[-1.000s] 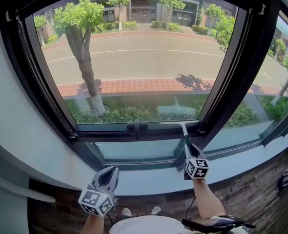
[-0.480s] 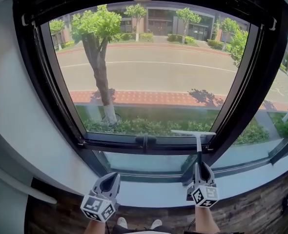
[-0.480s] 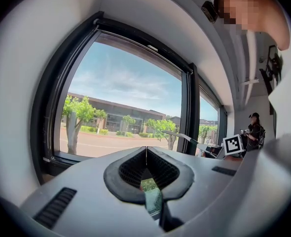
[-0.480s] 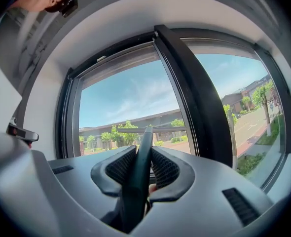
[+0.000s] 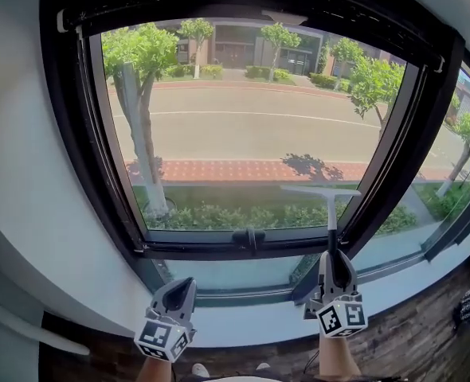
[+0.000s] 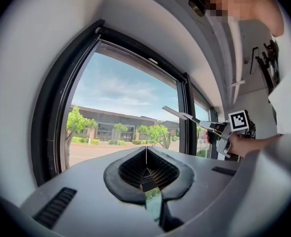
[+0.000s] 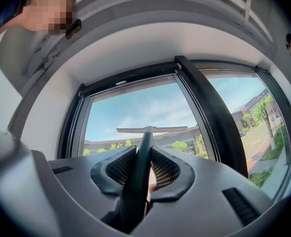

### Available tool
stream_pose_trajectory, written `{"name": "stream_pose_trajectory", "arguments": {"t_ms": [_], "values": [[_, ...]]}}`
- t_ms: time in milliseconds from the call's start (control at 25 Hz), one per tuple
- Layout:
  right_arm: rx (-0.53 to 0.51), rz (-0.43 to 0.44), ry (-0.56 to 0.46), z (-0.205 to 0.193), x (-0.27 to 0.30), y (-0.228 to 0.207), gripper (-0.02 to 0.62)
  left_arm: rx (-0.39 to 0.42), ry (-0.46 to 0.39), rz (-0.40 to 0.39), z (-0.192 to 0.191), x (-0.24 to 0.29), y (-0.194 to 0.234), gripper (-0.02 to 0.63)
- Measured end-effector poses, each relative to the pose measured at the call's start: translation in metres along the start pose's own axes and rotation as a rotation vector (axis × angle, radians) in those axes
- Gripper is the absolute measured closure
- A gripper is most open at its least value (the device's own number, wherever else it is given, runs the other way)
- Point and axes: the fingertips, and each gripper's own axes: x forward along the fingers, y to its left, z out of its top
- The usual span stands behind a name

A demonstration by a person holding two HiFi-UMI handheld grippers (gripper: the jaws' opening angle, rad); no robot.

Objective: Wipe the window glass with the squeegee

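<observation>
"How far along was the wiping?"

"Hard to judge. The window glass (image 5: 243, 126) showed no suds or streaks, so no wiped strip could be told from the rest. I'd guess most of it was left to do."

"And the squeegee (image 5: 330, 210)?"

"Upright, with its handle pinched in the right tongs (image 5: 331, 255) and its blade level before the lower right of the glass. Whether it touched, I couldn't tell. The left tongs (image 5: 179, 286) hung low, well apart to the left, pressed together and empty."
</observation>
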Motion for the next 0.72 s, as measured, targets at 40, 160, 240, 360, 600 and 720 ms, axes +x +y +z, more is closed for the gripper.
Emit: {"name": "stream_pose_trajectory", "arguments": {"t_ms": [40,160,240,360,600,720], "values": [[0.002,0.003,-0.024,0.008,0.003,0.014,0.494,0.007,-0.002,-0.02,0.0,-0.002,0.005,0.588],[0.01,-0.006,-0.083,0.027,0.01,0.051,0.494,0.018,-0.003,-0.077,-0.001,-0.005,0.02,0.588],[-0.006,-0.004,-0.104,0.036,0.018,0.073,0.494,0.015,-0.004,-0.107,-0.002,-0.007,0.028,0.588],[-0.064,0.017,-0.148,0.063,0.045,0.098,0.494,0.006,-0.004,-0.133,-0.002,-0.012,0.036,0.588],[-0.176,0.017,-0.282,0.154,0.139,0.114,0.494,-0.032,-0.002,-0.141,-0.003,-0.013,0.039,0.586],[-0.163,0.007,-0.295,0.184,0.181,0.114,0.494,-0.039,-0.004,-0.13,0.0,-0.015,0.039,0.588]]}}
